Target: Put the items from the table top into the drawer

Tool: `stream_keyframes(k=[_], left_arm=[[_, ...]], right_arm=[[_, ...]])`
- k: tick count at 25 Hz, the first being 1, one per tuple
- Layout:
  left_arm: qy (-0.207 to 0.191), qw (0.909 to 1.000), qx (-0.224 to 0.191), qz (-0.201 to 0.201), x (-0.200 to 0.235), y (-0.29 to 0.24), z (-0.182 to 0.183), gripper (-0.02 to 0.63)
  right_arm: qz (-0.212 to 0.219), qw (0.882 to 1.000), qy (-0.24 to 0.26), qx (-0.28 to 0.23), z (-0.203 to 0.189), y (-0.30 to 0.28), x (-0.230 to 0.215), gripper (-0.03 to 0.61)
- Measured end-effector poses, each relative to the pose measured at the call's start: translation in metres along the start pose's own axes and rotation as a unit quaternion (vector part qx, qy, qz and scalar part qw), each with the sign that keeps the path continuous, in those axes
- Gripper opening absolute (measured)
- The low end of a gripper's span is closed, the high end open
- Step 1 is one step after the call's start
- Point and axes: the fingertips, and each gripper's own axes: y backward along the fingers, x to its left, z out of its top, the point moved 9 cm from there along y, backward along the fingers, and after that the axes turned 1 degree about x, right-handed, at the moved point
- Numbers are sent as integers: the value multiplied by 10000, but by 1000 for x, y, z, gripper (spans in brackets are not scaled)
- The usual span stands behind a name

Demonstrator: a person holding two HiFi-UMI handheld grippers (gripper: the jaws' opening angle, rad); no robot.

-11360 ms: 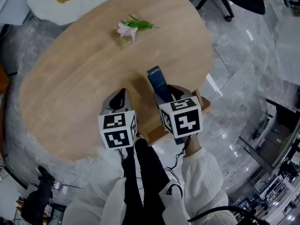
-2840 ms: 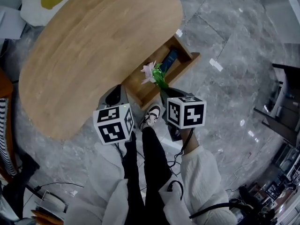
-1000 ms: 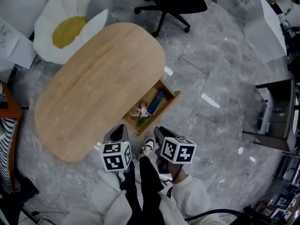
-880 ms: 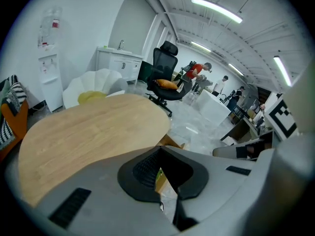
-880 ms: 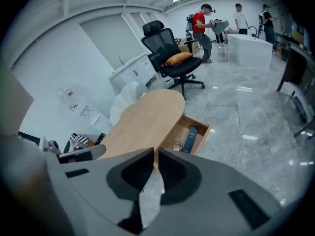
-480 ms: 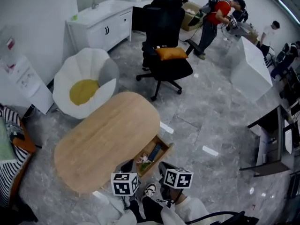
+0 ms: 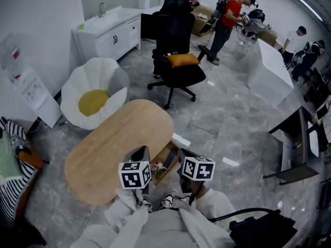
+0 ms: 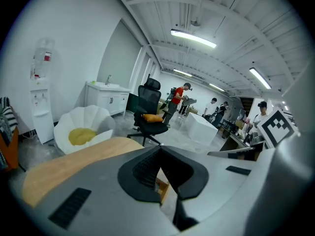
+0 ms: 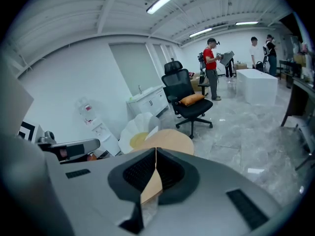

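As we hold both over the oval light-wood worktop (image 7: 116, 143) | left tongs (image 8: 158, 150): pressed together, empty | right tongs (image 9: 155, 154): pressed together, empty | slim dark-blue box (image 7: 169, 160), pink flower (image 7: 160, 172): in the open wooden drawer (image 7: 162, 159).

Table top (image 7: 114, 143): bare wood from end to end, free passage across it. Open drawer (image 7: 166, 158) juts from the table's near right side, low between my left claw (image 7: 139, 153) and my right claw (image 7: 182, 155); its walls block a sideways pass. Grey floor (image 7: 232, 133) right of the drawer lies open. Black office chair (image 7: 178, 66) stands beyond the far end. White egg-shaped seat (image 7: 95, 97) crowds the far left edge.
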Motion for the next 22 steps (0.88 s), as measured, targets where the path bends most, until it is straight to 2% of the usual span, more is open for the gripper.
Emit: stream_keyframes(k=[11, 18, 22], left_arm=[[-109, 9999, 29, 62, 24, 20, 1, -6], [-139, 9997, 31, 187, -2, 32, 16, -5], [-139, 9996, 36, 229, -13, 33, 9, -5]], right_arm=[[-493, 9982, -159, -291, -9, 24, 10, 64], [-467, 9986, -51, -231, -1, 48, 4, 63], [-356, 9988, 208, -277, 1, 52, 7, 63]])
